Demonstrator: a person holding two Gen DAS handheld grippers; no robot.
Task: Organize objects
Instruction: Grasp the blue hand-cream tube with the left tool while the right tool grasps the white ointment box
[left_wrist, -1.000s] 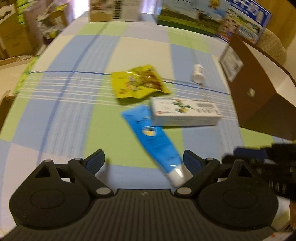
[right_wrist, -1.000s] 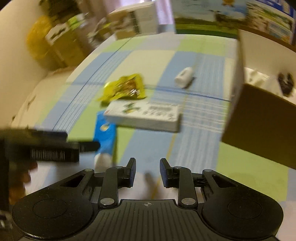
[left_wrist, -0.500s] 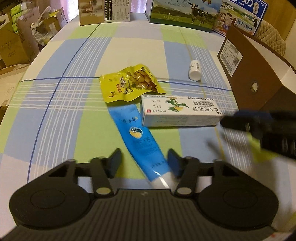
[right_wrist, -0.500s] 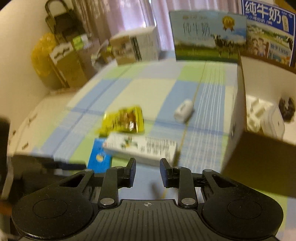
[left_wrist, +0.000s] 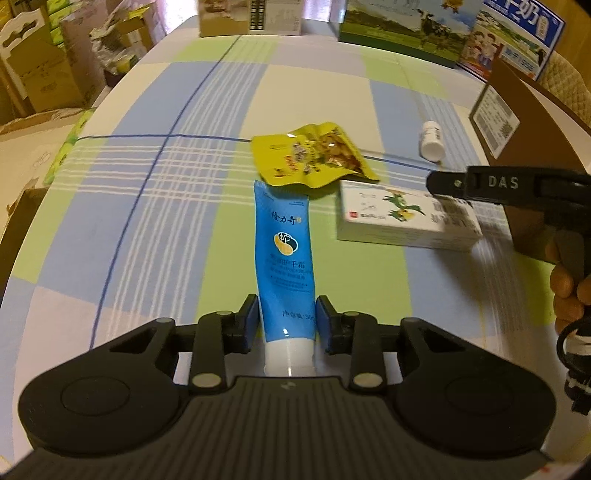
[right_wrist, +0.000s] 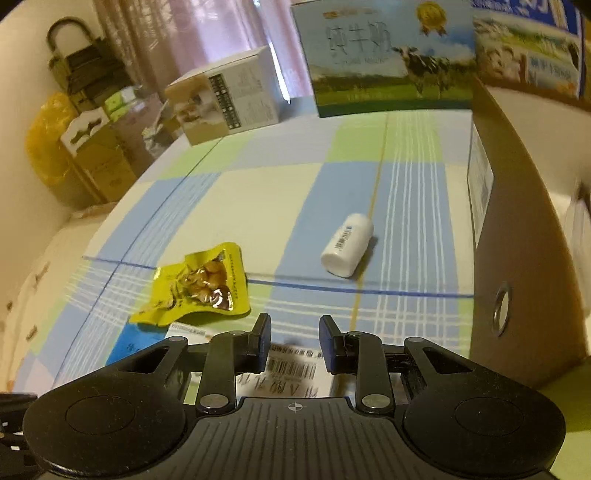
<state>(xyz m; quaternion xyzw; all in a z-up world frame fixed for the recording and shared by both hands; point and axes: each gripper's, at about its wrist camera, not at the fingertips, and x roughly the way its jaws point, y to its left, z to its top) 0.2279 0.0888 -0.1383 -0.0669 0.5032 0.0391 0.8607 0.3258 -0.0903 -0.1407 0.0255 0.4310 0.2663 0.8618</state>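
While my left claw (left_wrist: 286, 319) pinches the blue tube (left_wrist: 285, 258) near its cap, it may slip, and my right claw (right_wrist: 294, 339), part-open and empty above the white carton (left_wrist: 402, 218), could knock it.

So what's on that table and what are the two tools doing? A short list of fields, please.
surface: checked tablecloth
left tool: fingers either side of the blue tube, near its white cap end; contact unclear
right tool: open, over the white carton
snack: yellow packet, overlapping the tube's far end
bottle: small white bottle, lying on its side
container: brown cardboard box, on the right
backdrop: milk cartons at the far edge
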